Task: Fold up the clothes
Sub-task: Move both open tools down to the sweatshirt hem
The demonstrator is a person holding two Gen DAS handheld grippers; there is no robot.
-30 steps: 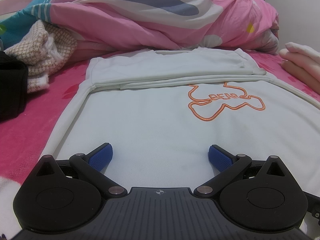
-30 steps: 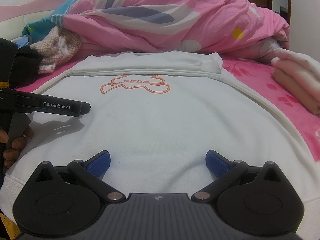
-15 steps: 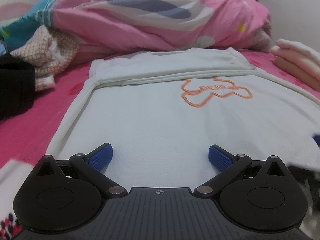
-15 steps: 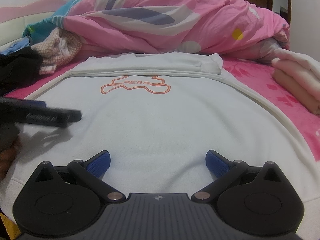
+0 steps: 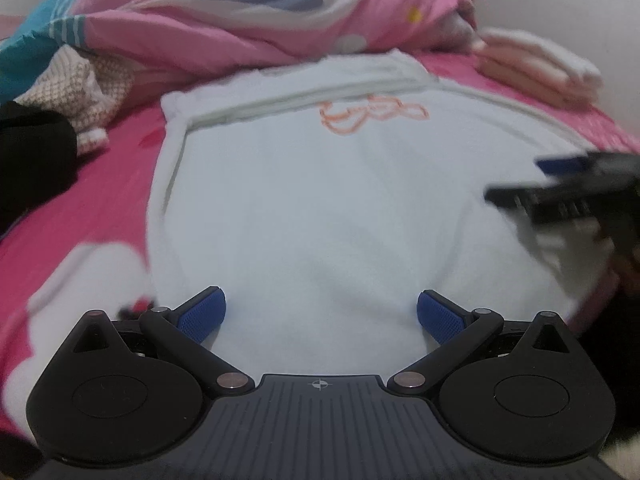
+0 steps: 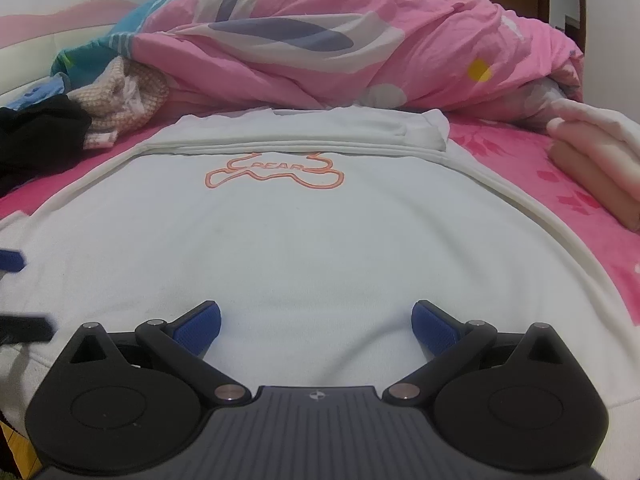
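Note:
A white T-shirt [image 5: 312,200] [image 6: 312,240] with an orange bear outline lies flat on the pink bed, its sleeves folded in and its far end folded across. My left gripper [image 5: 318,314] hovers open over the shirt's near left hem, nothing between its blue pads. Over the near hem, further right, my right gripper [image 6: 316,318] is open and holds nothing. The right gripper also shows blurred at the right edge of the left wrist view. The left gripper's blue tip [image 6: 10,260] pokes in at the left edge of the right wrist view.
A bunched pink duvet [image 6: 340,48] fills the far side of the bed. A knitted beige garment [image 6: 120,96] and black clothing [image 6: 36,140] lie at the far left. Folded pale pink and white clothes [image 6: 592,152] are stacked at the right on the pink sheet [image 6: 560,200].
My left gripper has swung back and to the left, so the shirt now sits further right in its blurred view. The right gripper has barely moved. Both stayed open.

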